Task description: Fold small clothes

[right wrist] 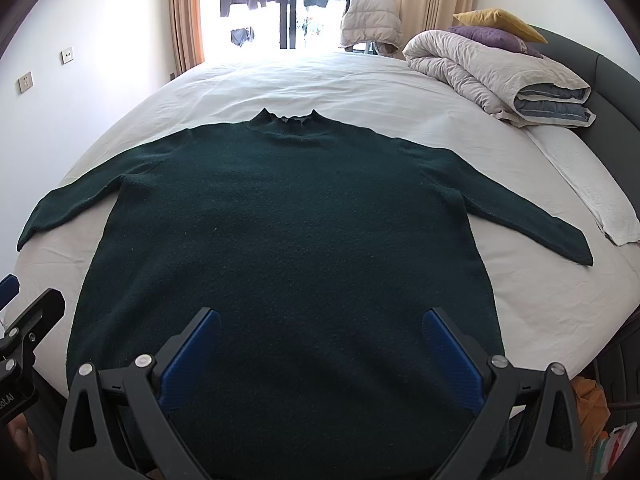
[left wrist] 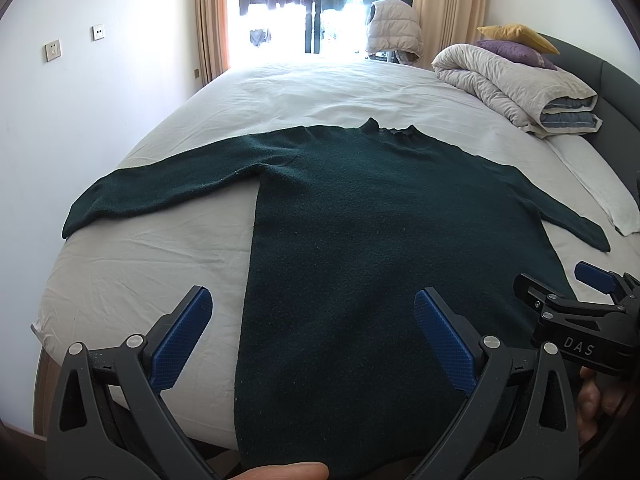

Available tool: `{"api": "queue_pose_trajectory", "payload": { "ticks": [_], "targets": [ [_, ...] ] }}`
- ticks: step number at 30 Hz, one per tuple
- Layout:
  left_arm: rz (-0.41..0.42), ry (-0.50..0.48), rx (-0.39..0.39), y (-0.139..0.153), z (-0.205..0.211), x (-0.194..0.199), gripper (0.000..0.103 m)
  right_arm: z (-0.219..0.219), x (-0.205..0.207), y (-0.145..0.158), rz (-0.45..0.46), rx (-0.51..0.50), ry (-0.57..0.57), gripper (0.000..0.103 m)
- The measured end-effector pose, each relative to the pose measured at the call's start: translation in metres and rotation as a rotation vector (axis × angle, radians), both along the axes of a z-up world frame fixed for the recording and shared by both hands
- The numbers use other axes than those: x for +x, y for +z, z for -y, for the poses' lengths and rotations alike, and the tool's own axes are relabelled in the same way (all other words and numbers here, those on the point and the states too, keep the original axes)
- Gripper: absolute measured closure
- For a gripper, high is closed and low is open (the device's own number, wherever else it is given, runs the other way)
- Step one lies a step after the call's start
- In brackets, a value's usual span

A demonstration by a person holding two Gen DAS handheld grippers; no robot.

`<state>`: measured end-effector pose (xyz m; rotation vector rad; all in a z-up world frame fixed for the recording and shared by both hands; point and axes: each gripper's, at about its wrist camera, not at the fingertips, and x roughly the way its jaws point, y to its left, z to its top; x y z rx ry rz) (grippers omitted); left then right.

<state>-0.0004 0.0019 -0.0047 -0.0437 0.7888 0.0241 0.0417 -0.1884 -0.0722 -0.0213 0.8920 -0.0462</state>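
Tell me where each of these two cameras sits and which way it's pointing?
Left wrist: on the left gripper, jaws open, looking along the bed over the sweater's left half; the right gripper and fingers show at right.
Right wrist: on the right gripper, jaws open, centred over the sweater's hem; the left gripper shows at left.
Both share the sweater, folded duvet and window.

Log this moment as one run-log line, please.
stage: pre-fold | sweater: flat on bed, sleeves spread, collar far | left gripper: open, over hem | right gripper: open, over hem | contact: none
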Motion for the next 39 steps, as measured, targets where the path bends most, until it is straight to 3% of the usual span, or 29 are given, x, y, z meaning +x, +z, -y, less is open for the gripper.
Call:
{"api": "queue_pose_trajectory", "payload": {
  "ticks": [39],
  "targets": [
    [-0.018,0.034,-0.015,-0.011,-0.011,0.000,0.000,-0.007,-0.003,-0.006,-0.030,-0.018,0.013,0.000]
  ]
}}
